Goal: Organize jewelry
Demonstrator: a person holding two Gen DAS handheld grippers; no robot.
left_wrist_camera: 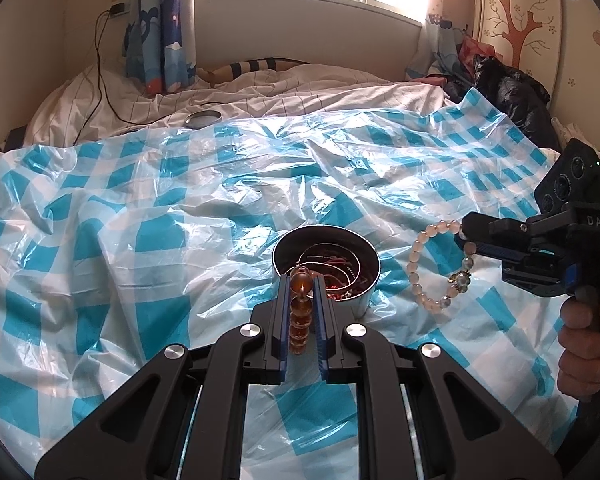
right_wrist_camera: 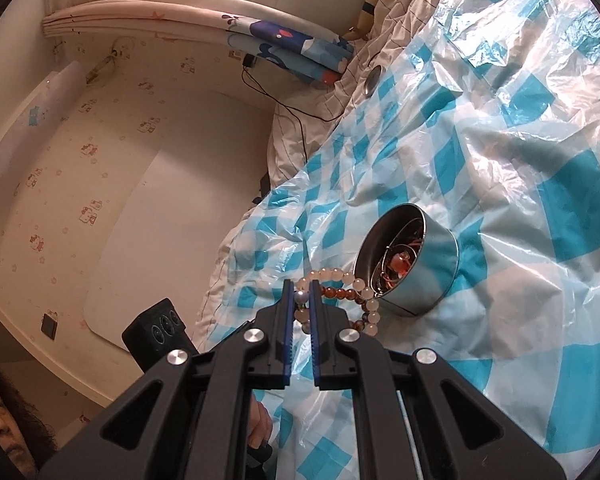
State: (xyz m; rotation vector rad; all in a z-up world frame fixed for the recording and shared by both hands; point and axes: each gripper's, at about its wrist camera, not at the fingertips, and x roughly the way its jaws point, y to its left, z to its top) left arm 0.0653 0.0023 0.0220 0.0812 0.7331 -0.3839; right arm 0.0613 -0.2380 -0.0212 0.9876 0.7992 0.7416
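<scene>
Step in hand: both bracelets are gripped, drop-off into the tin (left_wrist_camera: 326,268) looks next.

Left gripper (left_wrist_camera: 300,280): fingers nearly closed, clamped on the amber bead bracelet (left_wrist_camera: 300,312). The strand runs back between the 2 pads, with the largest bead at the tips. The tips sit at the tin's near rim, roughly over the opening.

Right gripper (right_wrist_camera: 300,292): fingers close together, pinching 1 bead of the pale bead bracelet (left_wrist_camera: 432,264). In the left view that bracelet hangs as an open loop right of the tin, near it but not touching. In the right view the loop overlaps the rim (right_wrist_camera: 364,256) visually; I can't confirm contact.

The tin sits open on the blue checked plastic sheet (left_wrist_camera: 140,208) over the bed and already holds several pieces, wire hoops and red bits. A round lid (left_wrist_camera: 203,119) lies well apart at the sheet's far edge.

Next move, my read: carry the amber strand fully over the opening before opening the fingers, because beads could snag on the rim. Then bring the pale loop over and release.

Hard to make out:
- tin contents are tangled, count unclear
- the amber strand's rear end is hidden behind the left pads
- the sheet is wrinkled and glary
- the right hand (left_wrist_camera: 584,344) is cut off at the frame edge
</scene>
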